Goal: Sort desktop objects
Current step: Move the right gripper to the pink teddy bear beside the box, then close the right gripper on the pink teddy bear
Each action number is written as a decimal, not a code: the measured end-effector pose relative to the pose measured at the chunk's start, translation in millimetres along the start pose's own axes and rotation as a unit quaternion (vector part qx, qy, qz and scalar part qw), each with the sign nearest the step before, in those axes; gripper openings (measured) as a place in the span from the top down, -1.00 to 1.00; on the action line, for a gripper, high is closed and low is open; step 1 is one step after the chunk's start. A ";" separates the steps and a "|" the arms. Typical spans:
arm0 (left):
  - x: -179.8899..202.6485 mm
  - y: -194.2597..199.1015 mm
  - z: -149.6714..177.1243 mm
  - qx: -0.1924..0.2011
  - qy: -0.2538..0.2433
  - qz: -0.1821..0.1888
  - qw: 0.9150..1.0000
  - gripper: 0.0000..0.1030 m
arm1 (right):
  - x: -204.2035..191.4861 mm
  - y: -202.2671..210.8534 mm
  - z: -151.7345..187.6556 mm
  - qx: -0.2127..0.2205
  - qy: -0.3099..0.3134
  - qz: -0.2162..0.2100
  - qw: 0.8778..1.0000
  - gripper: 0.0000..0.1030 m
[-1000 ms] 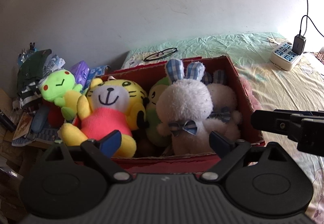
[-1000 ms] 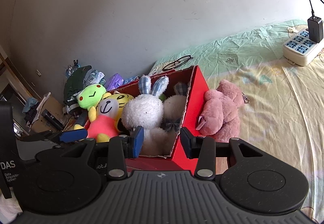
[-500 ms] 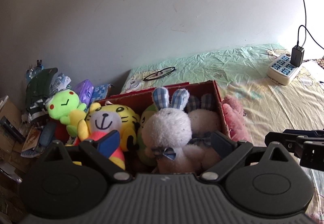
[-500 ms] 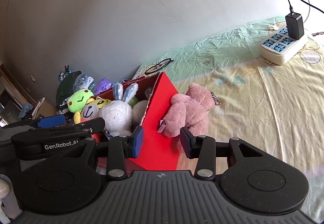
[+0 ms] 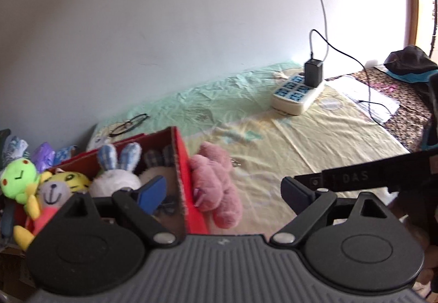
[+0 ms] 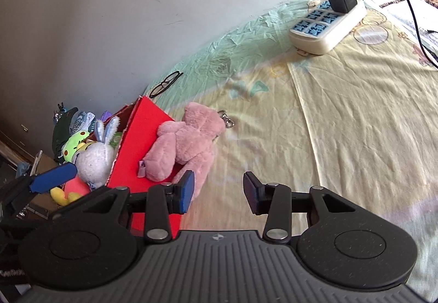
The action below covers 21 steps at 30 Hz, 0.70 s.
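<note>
The pink plush bear [image 6: 186,144] lies on the yellow-green sheet of the bed [image 6: 342,117], leaning against the outer wall of the red cardboard box [image 6: 142,133]. It appears light, soft and compressible; grasp across the torso, not the keyring. The right tool [image 6: 219,190] is partly open and empty. The left tool [image 5: 224,188], wide and empty, has just been closing.

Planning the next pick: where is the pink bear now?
In the right wrist view, the pink bear lies on the sheet, against the red box, outside its right wall.
</note>
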<state>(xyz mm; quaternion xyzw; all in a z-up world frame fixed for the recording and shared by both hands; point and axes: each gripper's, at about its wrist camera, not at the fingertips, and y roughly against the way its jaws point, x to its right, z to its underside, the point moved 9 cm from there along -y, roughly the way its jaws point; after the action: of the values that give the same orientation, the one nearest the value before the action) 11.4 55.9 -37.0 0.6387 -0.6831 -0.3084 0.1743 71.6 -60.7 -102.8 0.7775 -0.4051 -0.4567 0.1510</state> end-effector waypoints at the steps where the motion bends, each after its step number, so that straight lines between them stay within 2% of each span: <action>1: 5.5 -2.0 1.8 -0.002 -0.002 0.009 1.000 -0.76 | 4.5 -1.6 -0.1 -0.003 -0.004 0.000 1.000 0.15; 5: 21.2 -7.5 7.3 -0.004 -0.004 0.045 0.999 -0.76 | 13.2 -11.5 -2.7 -0.020 -0.021 -0.021 0.999 0.15; 7: 19.9 -8.1 6.9 -0.005 0.004 0.050 0.999 -0.76 | 8.6 -20.9 -2.4 -0.038 -0.029 -0.051 0.998 0.15; 11: 9.9 0.0 6.2 0.000 0.013 0.044 0.999 -0.75 | -12.1 -35.6 -5.3 -0.054 -0.033 -0.107 0.992 0.15; 15: -3.5 7.1 10.6 -0.005 0.031 0.036 0.999 -0.75 | -41.1 -56.2 -5.4 -0.082 -0.035 -0.167 0.982 0.15; 21: -22.3 13.7 21.4 -0.014 0.067 0.019 0.997 -0.75 | -54.5 -88.0 -4.5 -0.113 -0.085 -0.195 0.971 0.14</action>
<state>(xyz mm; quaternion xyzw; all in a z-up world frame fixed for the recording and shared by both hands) -9.9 81.9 -40.7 0.6422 -0.6777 -0.2710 0.2342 104.8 35.6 -121.5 0.7781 -0.2030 -0.5840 0.1108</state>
